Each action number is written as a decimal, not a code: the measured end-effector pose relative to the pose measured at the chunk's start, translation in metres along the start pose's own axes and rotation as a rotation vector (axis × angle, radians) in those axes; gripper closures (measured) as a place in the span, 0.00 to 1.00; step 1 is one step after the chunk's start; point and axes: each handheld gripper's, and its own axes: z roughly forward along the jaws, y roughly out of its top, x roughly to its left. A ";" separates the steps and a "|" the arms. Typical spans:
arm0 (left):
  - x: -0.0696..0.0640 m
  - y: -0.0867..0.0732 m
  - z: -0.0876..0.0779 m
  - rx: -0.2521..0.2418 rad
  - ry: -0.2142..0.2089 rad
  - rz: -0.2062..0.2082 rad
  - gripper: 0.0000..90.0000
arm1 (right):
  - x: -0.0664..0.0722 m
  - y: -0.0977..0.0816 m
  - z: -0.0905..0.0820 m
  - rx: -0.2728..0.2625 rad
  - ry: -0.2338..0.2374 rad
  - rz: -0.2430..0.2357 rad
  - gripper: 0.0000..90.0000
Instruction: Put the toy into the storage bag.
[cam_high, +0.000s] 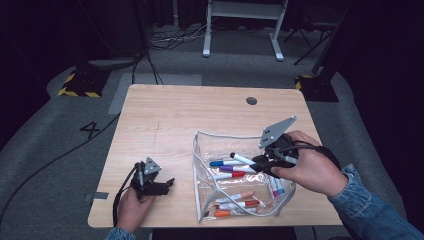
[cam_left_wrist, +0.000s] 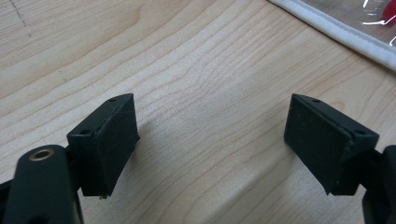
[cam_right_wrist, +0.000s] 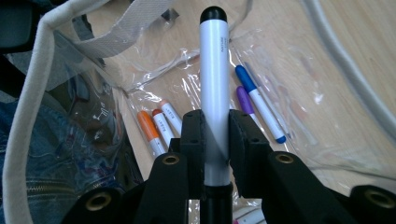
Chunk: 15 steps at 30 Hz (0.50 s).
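A clear plastic pouch (cam_high: 220, 135) with white trim lies open on the wooden table (cam_high: 165, 115), right of centre. Inside it lie several markers, among them a blue one (cam_high: 222, 162), a purple one (cam_high: 232, 169) and an orange one (cam_high: 220, 213). My right gripper (cam_high: 257, 162) hovers over the pouch, shut on a white marker with a black cap (cam_high: 243, 159) that points left. In the right gripper view that marker (cam_right_wrist: 214, 56) sticks out between the pads of the right gripper (cam_right_wrist: 215, 135), above the blue marker (cam_right_wrist: 259, 100) and the orange marker (cam_right_wrist: 148, 130). My left gripper (cam_high: 169, 183) rests open near the table's front left, with bare wood between its jaws (cam_left_wrist: 210, 140).
The pouch's white edge (cam_left_wrist: 336, 30) lies just beyond the left gripper. A round cable hole (cam_high: 251, 100) sits near the table's far edge. On the grey floor behind stand a white desk frame (cam_high: 243, 15), cables and a yellow-and-black striped base (cam_high: 80, 85).
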 end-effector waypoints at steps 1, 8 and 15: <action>0.000 0.000 0.000 0.000 0.000 0.000 0.20 | 0.001 0.002 0.003 0.008 0.005 -0.008 0.85; 0.000 0.000 0.000 0.001 0.001 0.000 0.20 | 0.009 0.011 0.024 0.072 0.049 -0.038 0.85; 0.000 0.000 0.000 0.000 -0.001 0.000 0.20 | 0.015 0.015 0.045 0.147 0.083 -0.060 0.85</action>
